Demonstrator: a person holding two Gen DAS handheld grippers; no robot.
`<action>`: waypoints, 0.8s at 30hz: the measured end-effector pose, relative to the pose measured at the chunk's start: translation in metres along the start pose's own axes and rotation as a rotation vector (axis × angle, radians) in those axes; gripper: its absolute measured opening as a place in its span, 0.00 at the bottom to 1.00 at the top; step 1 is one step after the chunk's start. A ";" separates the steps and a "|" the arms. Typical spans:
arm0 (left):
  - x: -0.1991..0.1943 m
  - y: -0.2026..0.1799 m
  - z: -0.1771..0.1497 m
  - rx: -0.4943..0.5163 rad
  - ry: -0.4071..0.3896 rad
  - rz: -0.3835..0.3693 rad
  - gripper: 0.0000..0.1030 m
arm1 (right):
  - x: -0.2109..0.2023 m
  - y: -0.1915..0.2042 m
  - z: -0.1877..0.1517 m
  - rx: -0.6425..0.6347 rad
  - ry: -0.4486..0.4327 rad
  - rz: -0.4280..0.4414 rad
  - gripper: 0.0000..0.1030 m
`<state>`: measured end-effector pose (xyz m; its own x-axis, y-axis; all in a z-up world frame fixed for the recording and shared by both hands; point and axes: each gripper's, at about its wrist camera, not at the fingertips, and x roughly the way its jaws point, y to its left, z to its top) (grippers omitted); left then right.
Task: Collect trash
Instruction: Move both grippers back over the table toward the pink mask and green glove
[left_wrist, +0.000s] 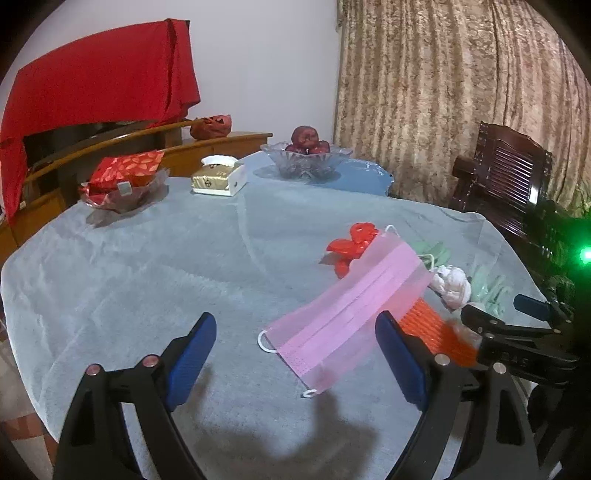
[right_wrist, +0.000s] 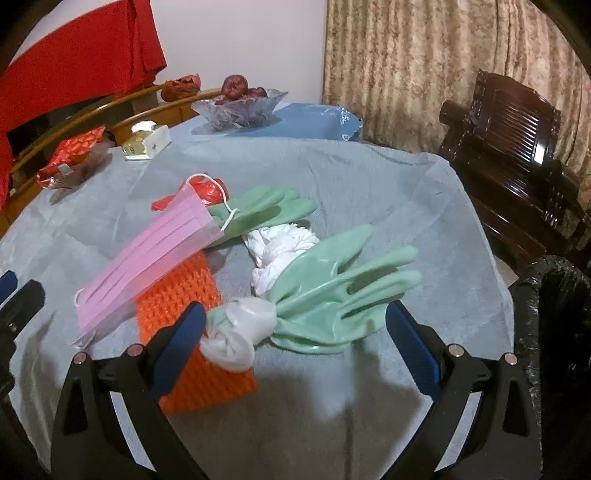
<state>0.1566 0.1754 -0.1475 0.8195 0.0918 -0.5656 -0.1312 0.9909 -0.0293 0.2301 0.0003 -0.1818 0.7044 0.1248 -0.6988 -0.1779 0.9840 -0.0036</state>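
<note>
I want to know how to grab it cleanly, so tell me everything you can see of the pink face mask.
The pink face mask is a pleated, thin, non-woven-looking rectangle with white elastic ear loops at both short ends. It lies unfolded and slanted on the grey tablecloth, propped rather than flat: its middle rests over the orange textured sheet, its far end over the red plastic scrap and beside a green glove. No gripper touches it.

We see a matt pleated pink mask (left_wrist: 347, 314), smooth rubbery green gloves (right_wrist: 332, 295), a fuzzy grey tablecloth (left_wrist: 147, 258), glossy dark wooden chair (right_wrist: 517, 147).
</note>
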 end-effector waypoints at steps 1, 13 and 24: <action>0.002 0.002 0.000 -0.005 0.002 0.002 0.84 | 0.003 0.002 0.001 -0.003 0.007 -0.005 0.92; 0.010 0.007 -0.001 -0.023 0.020 0.005 0.84 | 0.000 0.002 -0.005 -0.094 0.034 -0.064 0.92; 0.010 -0.010 -0.006 -0.010 0.039 -0.019 0.84 | -0.031 -0.039 -0.033 -0.085 0.066 -0.103 0.92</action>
<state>0.1633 0.1660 -0.1576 0.7998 0.0684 -0.5964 -0.1213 0.9914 -0.0490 0.1926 -0.0460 -0.1834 0.6754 0.0127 -0.7374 -0.1666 0.9766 -0.1358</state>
